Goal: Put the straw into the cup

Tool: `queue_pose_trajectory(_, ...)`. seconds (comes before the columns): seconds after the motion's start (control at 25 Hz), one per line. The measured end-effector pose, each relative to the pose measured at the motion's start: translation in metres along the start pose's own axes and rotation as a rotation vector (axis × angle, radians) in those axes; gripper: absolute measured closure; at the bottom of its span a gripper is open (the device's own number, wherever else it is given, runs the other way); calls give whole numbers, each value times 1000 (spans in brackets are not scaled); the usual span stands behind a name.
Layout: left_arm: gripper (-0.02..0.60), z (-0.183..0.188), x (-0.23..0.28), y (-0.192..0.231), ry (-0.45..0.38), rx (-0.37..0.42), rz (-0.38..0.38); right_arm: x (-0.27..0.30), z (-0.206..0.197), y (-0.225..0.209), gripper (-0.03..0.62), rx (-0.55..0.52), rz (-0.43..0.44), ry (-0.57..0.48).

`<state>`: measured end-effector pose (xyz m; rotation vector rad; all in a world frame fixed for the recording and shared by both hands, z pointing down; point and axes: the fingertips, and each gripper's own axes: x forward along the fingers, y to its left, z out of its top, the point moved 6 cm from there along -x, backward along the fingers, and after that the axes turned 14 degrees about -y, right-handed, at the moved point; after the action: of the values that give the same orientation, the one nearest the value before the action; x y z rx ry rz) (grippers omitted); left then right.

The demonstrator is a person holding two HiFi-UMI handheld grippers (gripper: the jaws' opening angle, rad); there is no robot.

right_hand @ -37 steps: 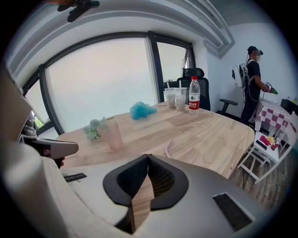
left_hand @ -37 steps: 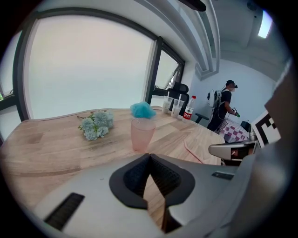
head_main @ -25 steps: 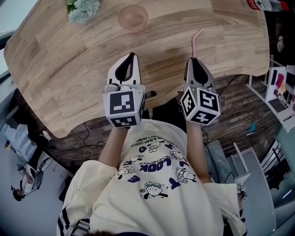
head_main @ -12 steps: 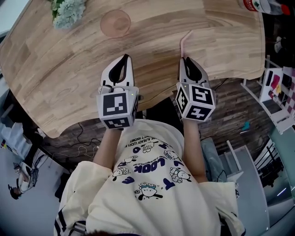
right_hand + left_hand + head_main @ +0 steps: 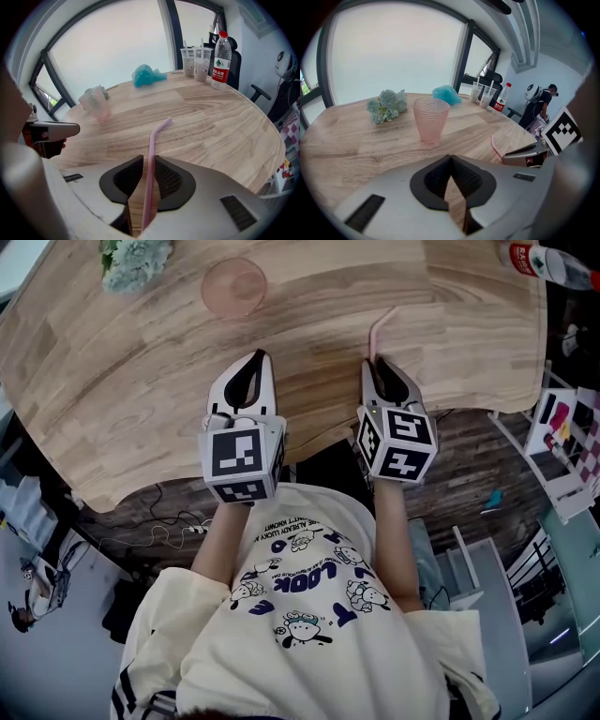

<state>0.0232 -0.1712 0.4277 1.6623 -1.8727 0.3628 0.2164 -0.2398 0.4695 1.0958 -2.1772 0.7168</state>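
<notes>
The right gripper is clamping the pink straw over the table's near edge while the left gripper is hovering closed and empty, so the grip is probably needing steady pressure while travelling far-left toward the cup.

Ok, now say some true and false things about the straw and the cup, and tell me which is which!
1. The right gripper is holding the pink straw. True.
2. The straw is inside the cup. False: the cup is empty, and the straw is in the right gripper, away from the cup.
3. The cup stands upright on the wooden table. True.
4. The left gripper is holding the cup. False: its fingers are closed on nothing, and the cup stands apart from them on the table.
</notes>
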Motion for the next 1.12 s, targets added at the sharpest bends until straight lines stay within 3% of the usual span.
queue_pose_trajectory(0.36, 554, -6, -2, 8, 9, -21, 34, 2, -1, 7, 523, -130, -20, 29)
queue_pose_trajectory(1.12, 554, -11, -18, 24, -11, -40, 54, 2, -2, 8, 568, -85, -38, -12)
